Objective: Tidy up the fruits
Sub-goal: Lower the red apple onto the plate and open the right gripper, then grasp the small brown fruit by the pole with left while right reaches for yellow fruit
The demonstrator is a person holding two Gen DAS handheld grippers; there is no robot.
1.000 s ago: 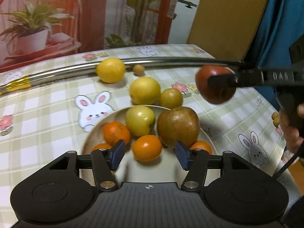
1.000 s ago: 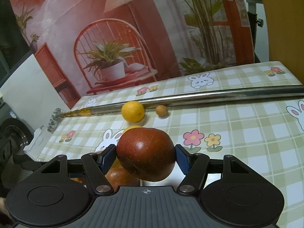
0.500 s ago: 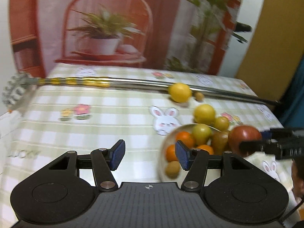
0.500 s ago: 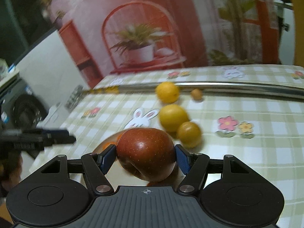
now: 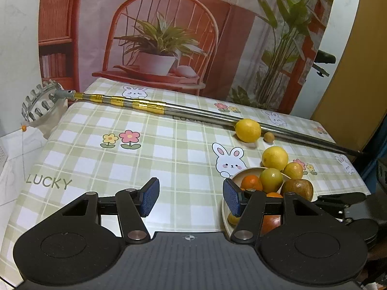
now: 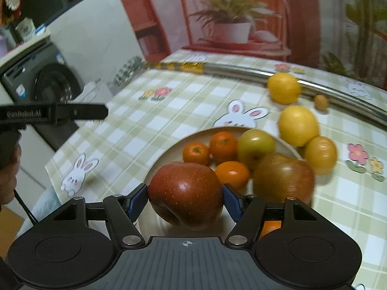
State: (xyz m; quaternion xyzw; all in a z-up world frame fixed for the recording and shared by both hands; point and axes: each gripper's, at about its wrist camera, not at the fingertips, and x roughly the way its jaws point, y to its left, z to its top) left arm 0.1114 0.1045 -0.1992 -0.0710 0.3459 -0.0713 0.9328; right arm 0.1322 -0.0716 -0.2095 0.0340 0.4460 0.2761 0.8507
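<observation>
My right gripper [image 6: 185, 200] is shut on a dark red apple [image 6: 185, 193], holding it over the near side of a beige plate [image 6: 169, 149]. In the plate lie several oranges [image 6: 223, 146], a green apple [image 6: 255, 147] and a brownish-red apple [image 6: 283, 178]. My left gripper [image 5: 191, 197] is open over bare tablecloth just left of the plate [image 5: 244, 170], with nothing between its fingers. Its finger [image 6: 72, 113] shows at the left edge of the right wrist view. The held apple [image 5: 271, 222] peeks out behind the left gripper's right finger.
On the checked cloth beyond the plate sit two lemons [image 6: 298, 125] [image 6: 284, 88], a yellow fruit [image 6: 320, 154] and a small brown fruit [image 6: 321, 101]. A long metal picker pole [image 5: 198, 112] lies across the far side. A washing machine [image 6: 43, 77] stands left of the table.
My left gripper has swung left off the plate to bare cloth. My right gripper has carried the red apple leftward until it hangs over the plate.
</observation>
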